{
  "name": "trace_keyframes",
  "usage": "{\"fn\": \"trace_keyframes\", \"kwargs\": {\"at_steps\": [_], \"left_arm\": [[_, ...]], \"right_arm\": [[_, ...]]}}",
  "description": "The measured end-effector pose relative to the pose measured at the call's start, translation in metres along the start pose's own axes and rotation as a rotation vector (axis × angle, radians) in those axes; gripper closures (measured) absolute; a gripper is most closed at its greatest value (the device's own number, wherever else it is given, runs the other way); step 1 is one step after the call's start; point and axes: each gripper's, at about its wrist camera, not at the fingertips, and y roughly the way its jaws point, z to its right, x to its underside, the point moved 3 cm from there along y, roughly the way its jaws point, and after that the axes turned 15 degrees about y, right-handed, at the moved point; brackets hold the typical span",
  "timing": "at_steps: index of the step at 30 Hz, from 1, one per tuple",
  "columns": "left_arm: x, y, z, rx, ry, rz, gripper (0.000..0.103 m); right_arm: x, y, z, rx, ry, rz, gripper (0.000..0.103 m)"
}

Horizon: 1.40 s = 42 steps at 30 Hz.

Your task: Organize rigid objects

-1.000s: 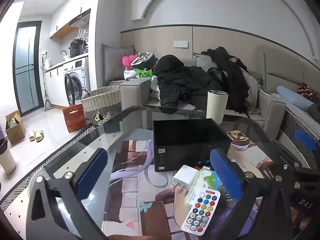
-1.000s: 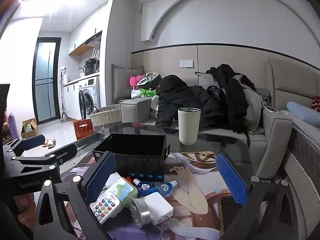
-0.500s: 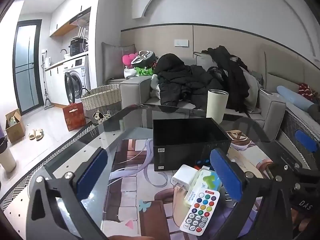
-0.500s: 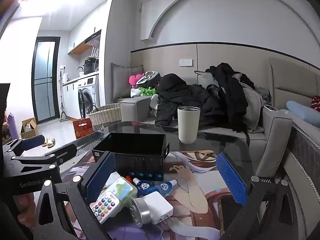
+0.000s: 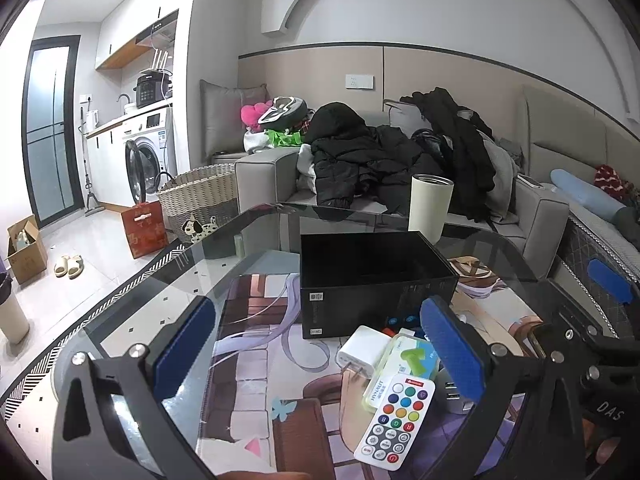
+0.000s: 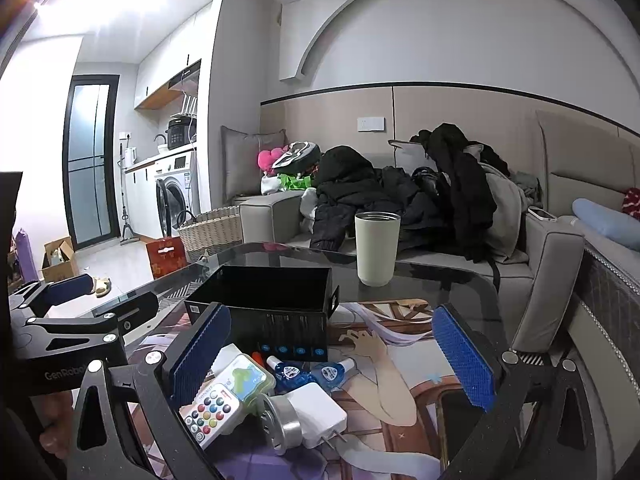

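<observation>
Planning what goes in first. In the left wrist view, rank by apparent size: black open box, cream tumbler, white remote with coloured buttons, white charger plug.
1. Black open box, clearly largest.
2. Cream tumbler and white remote with coloured buttons: look alike; the remote lies much nearer, so unranked.
3. White charger plug, smallest.

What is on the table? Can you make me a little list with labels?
table: glass top, picture mat beneath
box: black box, open, looks empty
cup: cream tumbler behind box
pile: remote control, white charger, green pack in front of box
left gripper: open, holds nothing
right gripper: open, holds nothing
</observation>
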Motion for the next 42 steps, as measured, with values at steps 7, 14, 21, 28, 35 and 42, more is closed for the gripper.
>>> {"fn": "trace_keyframes", "kwargs": {"at_steps": [7, 14, 21, 28, 35, 42], "left_arm": [[0.0002, -0.0024, -0.0008, 0.004, 0.000, -0.001, 0.000], [-0.0003, -0.0036, -0.0005, 0.004, -0.002, -0.001, 0.000], [-0.0008, -0.0060, -0.0021, 0.010, -0.008, -0.001, 0.000], [-0.0019, -0.0057, -0.0016, 0.010, -0.006, -0.003, 0.000], [-0.0021, -0.0066, -0.0021, 0.010, -0.006, -0.002, 0.000], [-0.0022, -0.0068, -0.0018, 0.011, -0.008, -0.003, 0.000]], "right_arm": [[0.0001, 0.0004, 0.0004, 0.002, 0.001, -0.001, 0.000], [-0.0002, 0.0004, 0.0001, 0.000, 0.001, -0.004, 0.000], [-0.0003, 0.0009, 0.0004, 0.002, 0.002, -0.004, 0.000], [0.0012, 0.0017, 0.0007, 0.000, 0.001, -0.005, 0.000], [0.0011, 0.0018, 0.0011, 0.001, 0.003, -0.006, 0.000], [0.0010, 0.0031, 0.0006, 0.001, 0.003, -0.006, 0.000]]}}
